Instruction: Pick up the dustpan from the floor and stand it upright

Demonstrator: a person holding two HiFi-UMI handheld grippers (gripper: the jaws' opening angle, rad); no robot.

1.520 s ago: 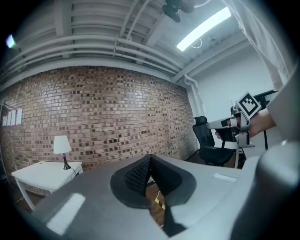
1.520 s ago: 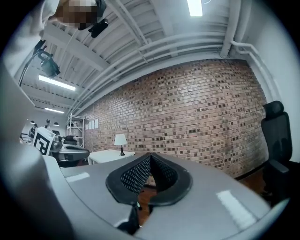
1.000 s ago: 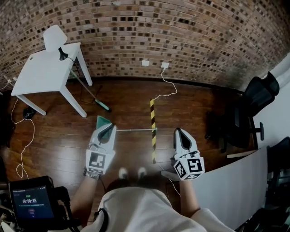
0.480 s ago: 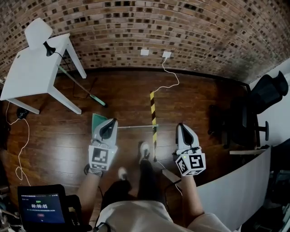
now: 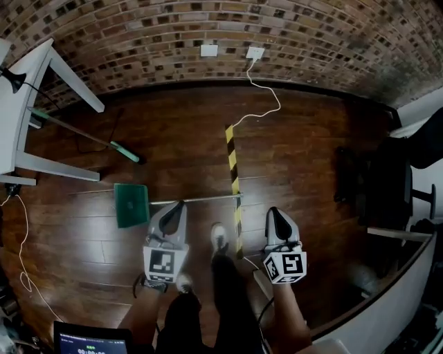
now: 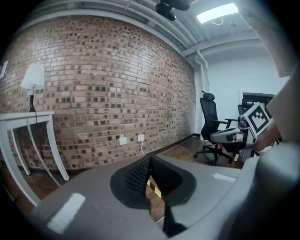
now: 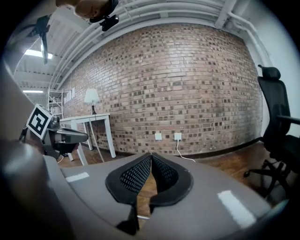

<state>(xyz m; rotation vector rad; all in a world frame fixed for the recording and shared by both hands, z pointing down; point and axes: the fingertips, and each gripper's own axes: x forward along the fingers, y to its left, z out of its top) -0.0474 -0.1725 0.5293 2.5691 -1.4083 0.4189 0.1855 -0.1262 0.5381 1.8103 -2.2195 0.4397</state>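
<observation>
Head view: dustpan point(image 5: 131, 205) is lying flat on the wooden floor point(image 5: 297, 152), its green pan showing just left of the left gripper point(image 5: 177, 205) tip and its long handle running rightward past that tip toward the striped tape point(image 5: 233, 166). Left gripper and right gripper point(image 5: 274, 211) are both sitting clenched, jaws meeting, gripping nothing. Right gripper is hovering right of the handle's end.

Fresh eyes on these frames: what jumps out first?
The green dustpan lies flat on the dark wood floor, its long handle running right to the yellow-black striped tape. The left gripper and right gripper hover close to that handle, jaws together and empty. A brick wall fills the background.
</observation>
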